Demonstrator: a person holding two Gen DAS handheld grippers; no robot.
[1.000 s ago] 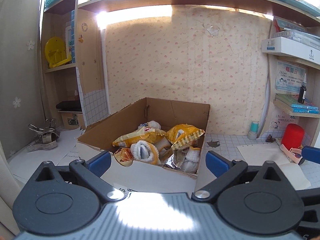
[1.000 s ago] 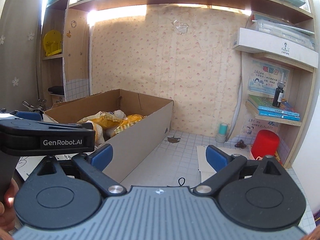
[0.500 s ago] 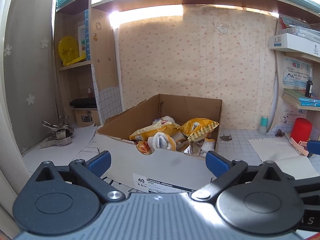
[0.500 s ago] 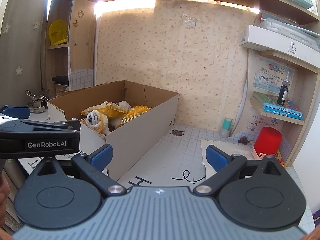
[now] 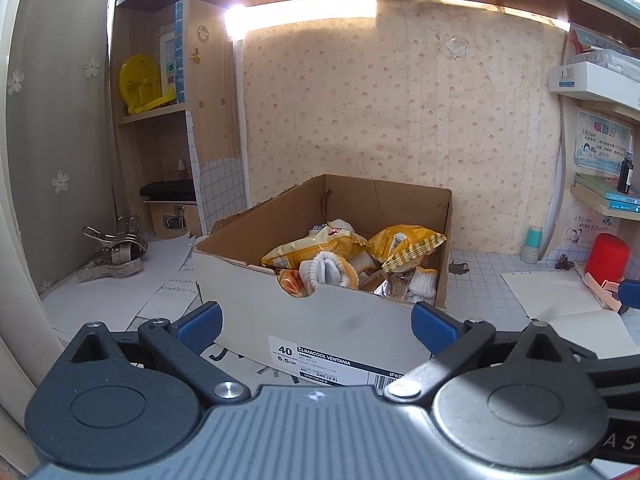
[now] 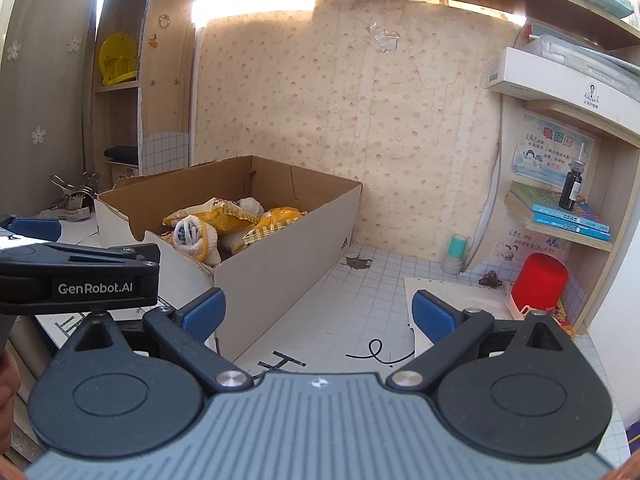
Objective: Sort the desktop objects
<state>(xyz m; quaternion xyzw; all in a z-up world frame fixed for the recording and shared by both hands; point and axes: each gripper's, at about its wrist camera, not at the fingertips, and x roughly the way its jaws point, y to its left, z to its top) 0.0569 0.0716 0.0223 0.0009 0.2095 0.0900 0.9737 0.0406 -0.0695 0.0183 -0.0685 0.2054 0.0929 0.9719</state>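
Farther back now — shoebox [image 5: 344, 320] ahead of both parted jaws.

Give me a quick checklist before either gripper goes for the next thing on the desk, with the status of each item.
1. Left gripper free: ok, jaws open, nothing between them.
2. Right gripper free: ok, jaws open and empty.
3. Box ready to receive: ok, top open, though snack bags and rolled socks already fill much of it.
4. Next item in view: ok, red cylinder and teal stamp stand on the desk to the right.
5. Grippers apart: ok, the left one sits off to the left in the right wrist view.
6. Which item goes where: cannot tell from the pictures.
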